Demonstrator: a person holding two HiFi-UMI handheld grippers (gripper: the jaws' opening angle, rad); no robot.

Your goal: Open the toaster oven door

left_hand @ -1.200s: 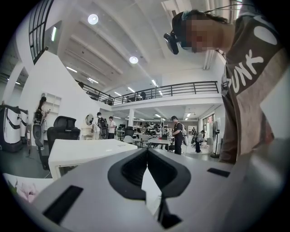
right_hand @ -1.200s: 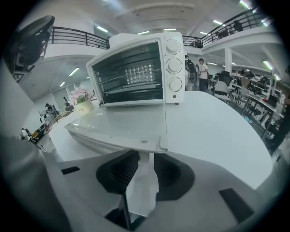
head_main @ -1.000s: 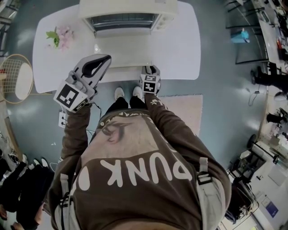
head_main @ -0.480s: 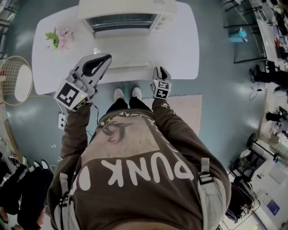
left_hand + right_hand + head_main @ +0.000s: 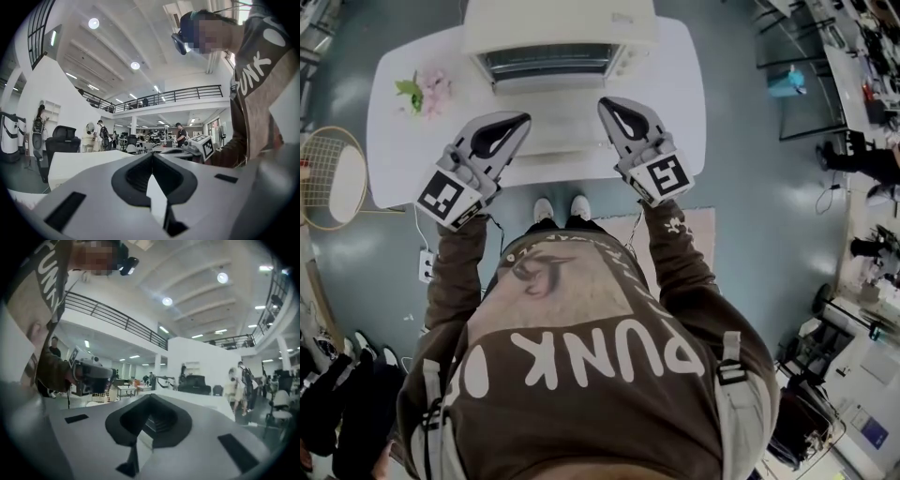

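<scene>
The cream toaster oven [image 5: 559, 23] stands at the table's far edge, its dark mouth [image 5: 548, 61] facing me. Its door [image 5: 553, 112] appears folded down flat toward me, a pale glossy panel. My left gripper [image 5: 521, 120] hovers by the door's left front corner, shut and empty. My right gripper [image 5: 607, 103] hovers over the door's right side, also shut with nothing between its jaws. In the left gripper view the left gripper [image 5: 151, 155] points out into the hall, with the right gripper's marker cube [image 5: 202, 146] beyond it. The right gripper [image 5: 150, 397] likewise faces open room in its own view.
A white table [image 5: 675, 103] carries the oven, with pink flowers [image 5: 427, 77] at its left end. A racket [image 5: 333, 173] lies on the floor to the left, a power strip [image 5: 425, 265] by my left leg, and a pale rug [image 5: 698, 234] to the right. Other people stand far off in the hall.
My right gripper has lifted from the table's front edge by the door's handle, up and forward, and now points at the oven. The left gripper has hardly moved.
</scene>
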